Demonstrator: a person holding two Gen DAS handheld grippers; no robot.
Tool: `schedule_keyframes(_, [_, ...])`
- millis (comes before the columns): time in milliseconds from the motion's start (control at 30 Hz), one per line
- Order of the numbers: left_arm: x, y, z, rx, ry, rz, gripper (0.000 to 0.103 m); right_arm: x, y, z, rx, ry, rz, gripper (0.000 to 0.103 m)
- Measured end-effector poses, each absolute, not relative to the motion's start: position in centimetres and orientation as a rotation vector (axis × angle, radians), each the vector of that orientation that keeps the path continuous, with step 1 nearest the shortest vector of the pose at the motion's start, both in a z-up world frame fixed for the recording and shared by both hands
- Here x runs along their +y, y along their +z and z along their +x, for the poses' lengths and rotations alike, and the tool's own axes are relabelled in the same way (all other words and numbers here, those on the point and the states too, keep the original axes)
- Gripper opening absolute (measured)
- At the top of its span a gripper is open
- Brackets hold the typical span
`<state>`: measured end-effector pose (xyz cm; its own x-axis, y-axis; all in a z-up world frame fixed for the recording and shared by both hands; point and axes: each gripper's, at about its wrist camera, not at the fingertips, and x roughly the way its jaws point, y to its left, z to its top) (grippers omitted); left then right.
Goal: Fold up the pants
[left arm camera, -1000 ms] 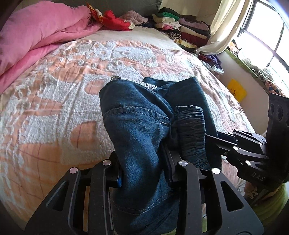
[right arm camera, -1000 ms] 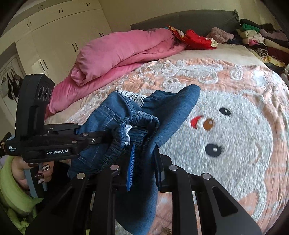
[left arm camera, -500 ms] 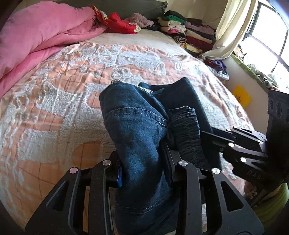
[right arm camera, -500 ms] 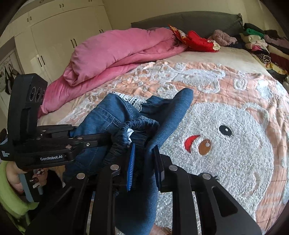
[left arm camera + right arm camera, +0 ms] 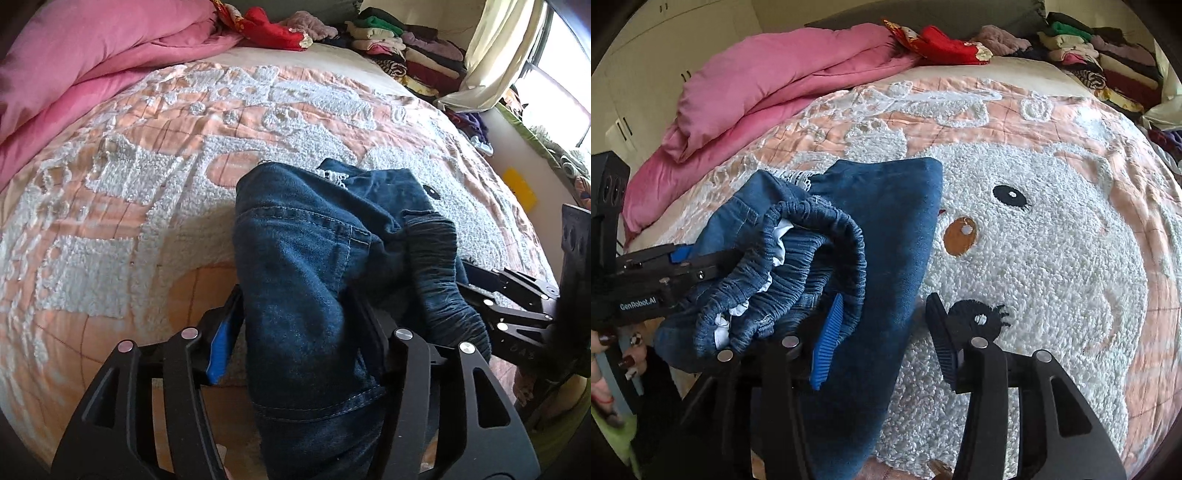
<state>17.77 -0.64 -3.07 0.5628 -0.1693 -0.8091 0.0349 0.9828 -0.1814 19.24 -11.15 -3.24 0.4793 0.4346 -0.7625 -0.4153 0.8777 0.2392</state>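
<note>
Fingers of the left gripper [image 5: 299,325] stand apart either side of a thick denim fold of the pants [image 5: 314,258]; whether they press it cannot be told. The right gripper [image 5: 882,332] is spread wide, the cloth lying against its left pad only, the other pad clear over the bedspread [image 5: 1052,258]. The bunched pants lie on the bed's near edge. A pink duvet [image 5: 92,66] lies beyond, folded clothes [image 5: 406,51] at the far side.

The pants [image 5: 879,236] lie on the bedspread [image 5: 1052,258], quilt [image 5: 783,81] behind-left, clothes pile [image 5: 1108,70] behind-right.
</note>
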Motion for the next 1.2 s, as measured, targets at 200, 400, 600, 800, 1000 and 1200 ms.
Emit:
schedule_keyframes(200, [-0.6,-2.4,16.9,0.946,-0.123,-0.144,0.052,-11.9,-2.0,18.6,0.904,0.519,0.066,0.063])
schedule_keyframes(400, [-0.6,-0.7,15.1,0.900,-0.130,-0.135,0.067,-12.7,0.8,16.3,0.808,0.524,0.068,0.091])
schedule_keyframes(600, [-0.8,1.3,12.5,0.850,-0.119,-0.094,0.093,-13.1,3.1,13.7,0.724,0.518,0.057,0.098])
schedule_keyframes(800, [-0.6,2.2,9.6,0.820,-0.102,-0.086,0.093,-14.0,4.3,10.6,0.671,0.504,0.054,0.098])
schedule_keyframes(1000, [-0.7,2.0,6.5,0.814,-0.102,-0.105,0.093,-15.0,4.4,8.2,0.674,0.464,0.057,0.098])
schedule_keyframes(1200, [-0.3,0.7,4.2,0.848,-0.096,-0.127,0.093,-15.6,3.9,5.3,0.694,0.426,0.040,0.098])
